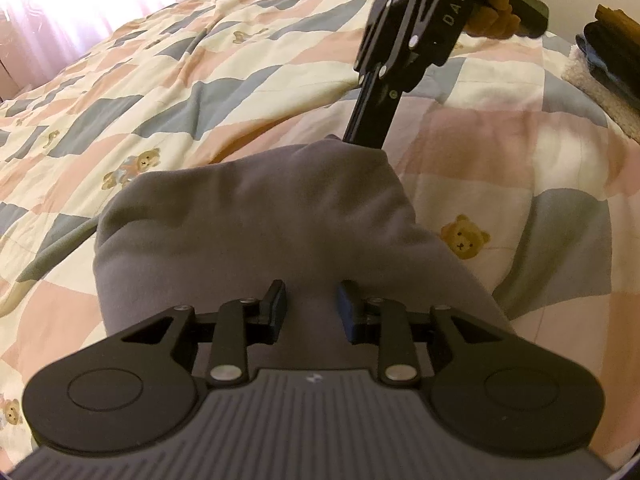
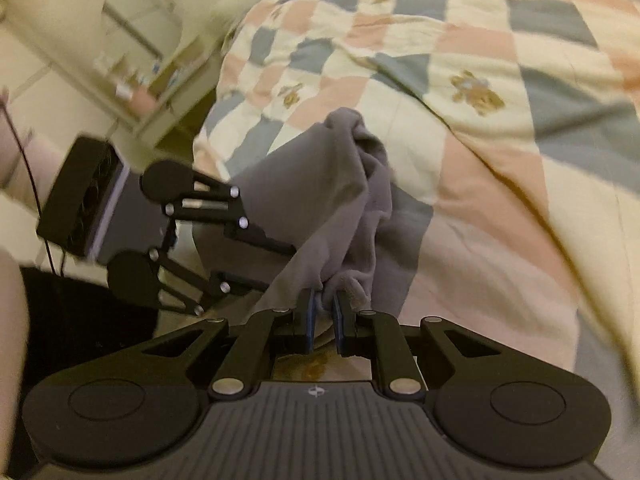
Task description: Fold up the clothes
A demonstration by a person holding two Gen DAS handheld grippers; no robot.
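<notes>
Two grippers are on one grey fleece garment (image 1: 256, 216) that's bunched up over the checkered teddy-bear quilt (image 1: 500, 152) on the bed. Left gripper (image 1: 312, 308) sits bottom centre of its own view, fingers clamped on a fold of the grey fabric running up between them. Right gripper (image 2: 323, 320) is bottom centre of the right wrist view, fingers pinched tight on a crumpled edge of the same garment, which rises toward mid-frame. In the left view the right one comes down from the top, tips buried in the far corner of the cloth. Folded clothes pile (image 1: 608, 64) at the right edge, and a blurry white dresser with mirror (image 2: 140, 40) upper left in the right view
</notes>
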